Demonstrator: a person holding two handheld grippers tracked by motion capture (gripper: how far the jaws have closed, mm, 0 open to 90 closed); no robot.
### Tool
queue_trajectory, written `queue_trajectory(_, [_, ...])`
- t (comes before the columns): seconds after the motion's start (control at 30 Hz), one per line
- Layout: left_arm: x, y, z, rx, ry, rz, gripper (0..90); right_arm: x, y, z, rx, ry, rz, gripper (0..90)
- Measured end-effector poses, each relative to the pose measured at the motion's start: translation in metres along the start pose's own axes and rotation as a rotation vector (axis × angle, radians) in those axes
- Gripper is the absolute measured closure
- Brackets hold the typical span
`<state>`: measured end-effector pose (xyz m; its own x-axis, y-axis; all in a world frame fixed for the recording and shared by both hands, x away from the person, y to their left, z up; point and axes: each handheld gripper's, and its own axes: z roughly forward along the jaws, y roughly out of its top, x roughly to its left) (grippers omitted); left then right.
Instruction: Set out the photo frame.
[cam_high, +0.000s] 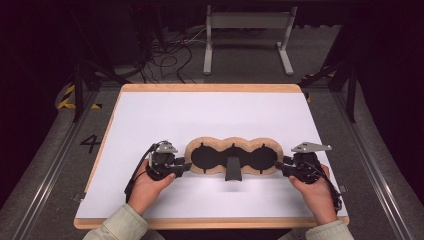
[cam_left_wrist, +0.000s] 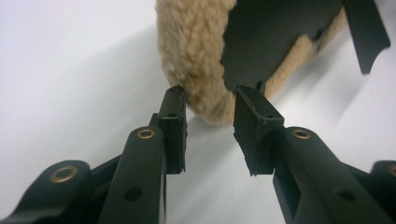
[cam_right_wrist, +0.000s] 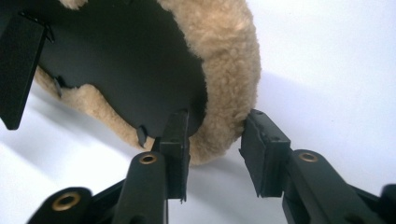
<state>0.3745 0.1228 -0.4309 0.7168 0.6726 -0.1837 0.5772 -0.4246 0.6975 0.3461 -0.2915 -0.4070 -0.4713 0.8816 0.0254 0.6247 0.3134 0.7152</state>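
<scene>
- A fleece-edged black piece lies flat on the white table, near the front edge and about in the middle from left to right.
- The piece has three round lobes in a row; its middle is black and its border is a tan, woolly trim.
- A black flat tab points from the middle lobe toward the person.
- The left gripper is held in the left hand and points at the left end of the piece.
- In the left gripper view, its jaws stand on both sides of the woolly trim at that end; the left pad touches the wool, but if the right pad presses the black part, I cannot tell.
- The right gripper is held in the right hand and points at the right end of the piece.
- In the right gripper view, its jaws are around the trim: one pad is on the black inner side, the other just beside the outer wool.
- There it looks like a light pinch, yet a narrow gap seems to stay at the outer pad.
</scene>
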Motion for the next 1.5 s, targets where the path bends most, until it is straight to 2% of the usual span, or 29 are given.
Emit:
queue_trajectory(0.1, [-0.005, 0.000, -0.001, 0.013, 0.021, 0.029, 64.9, 0.004, -0.001, -0.004, 0.008, -0.013, -0.033, 62.4])
queue_trajectory(0.23, [-0.006, -0.003, -0.005, 0.015, -0.001, 0.038, 64.9, 0.008, -0.005, -0.009, 0.019, -0.019, -0.074, 61.9])
queue_trajectory(0.47, [-0.010, -0.008, -0.009, 0.024, -0.020, 0.056, 64.0, 0.013, -0.011, -0.018, 0.025, 0.008, -0.088, 57.8])
queue_trajectory(0.6, [-0.012, -0.010, -0.011, 0.035, -0.033, 0.064, 64.0, 0.016, -0.014, -0.023, 0.045, 0.022, -0.114, 57.3])
queue_trajectory(0.63, [-0.013, -0.011, -0.011, 0.045, -0.039, 0.057, 64.0, 0.016, -0.015, -0.025, 0.047, 0.028, -0.114, 57.1])
queue_trajectory(0.73, [-0.012, -0.013, -0.012, 0.040, -0.051, 0.069, 64.0, 0.016, -0.017, -0.028, 0.059, 0.060, -0.110, 55.0])
queue_trajectory(0.77, [-0.012, -0.013, -0.013, 0.047, -0.062, 0.058, 64.1, 0.017, -0.017, -0.029, 0.062, 0.059, -0.105, 55.0])
queue_trajectory(0.8, [-0.011, -0.013, -0.013, 0.046, -0.063, 0.076, 64.2, 0.017, -0.018, -0.029, 0.066, 0.067, -0.107, 55.0])
queue_trajectory(0.97, [-0.012, -0.014, -0.016, 0.056, -0.045, 0.114, 64.7, 0.016, -0.018, -0.031, 0.075, 0.077, -0.115, 52.4])
queue_trajectory(1.1, [-0.013, -0.016, -0.022, 0.051, -0.030, 0.143, 64.6, 0.016, -0.016, -0.033, 0.086, 0.069, -0.138, 49.3])
queue_trajectory(1.17, [-0.013, -0.017, -0.025, 0.041, -0.011, 0.157, 65.5, 0.015, -0.017, -0.035, 0.079, 0.055, -0.152, 53.5])
queue_trajectory(1.27, [-0.014, -0.018, -0.034, -0.013, 0.035, 0.235, 72.8, 0.012, -0.018, -0.039, 0.074, 0.044, -0.180, 64.5])
queue_trajectory(1.3, [-0.013, -0.018, -0.037, -0.027, 0.041, 0.244, 74.2, 0.011, -0.018, -0.040, 0.070, 0.038, -0.183, 68.3])
queue_trajectory(1.37, [-0.011, -0.018, -0.040, -0.039, 0.043, 0.241, 76.6, 0.009, -0.018, -0.042, 0.079, 0.053, -0.177, 72.9])
queue_trajectory(1.43, [-0.004, -0.016, -0.046, -0.084, 0.042, 0.217, 78.3, 0.009, -0.019, -0.043, 0.089, 0.063, -0.185, 74.5])
queue_trajectory(1.47, [-0.004, -0.016, -0.046, -0.084, 0.042, 0.217, 78.9, 0.009, -0.019, -0.043, 0.089, 0.063, -0.185, 74.5])
queue_trajectory(1.5, [-0.001, -0.015, -0.048, -0.100, 0.043, 0.199, 79.9, 0.011, -0.020, -0.044, 0.097, 0.064, -0.197, 77.0])
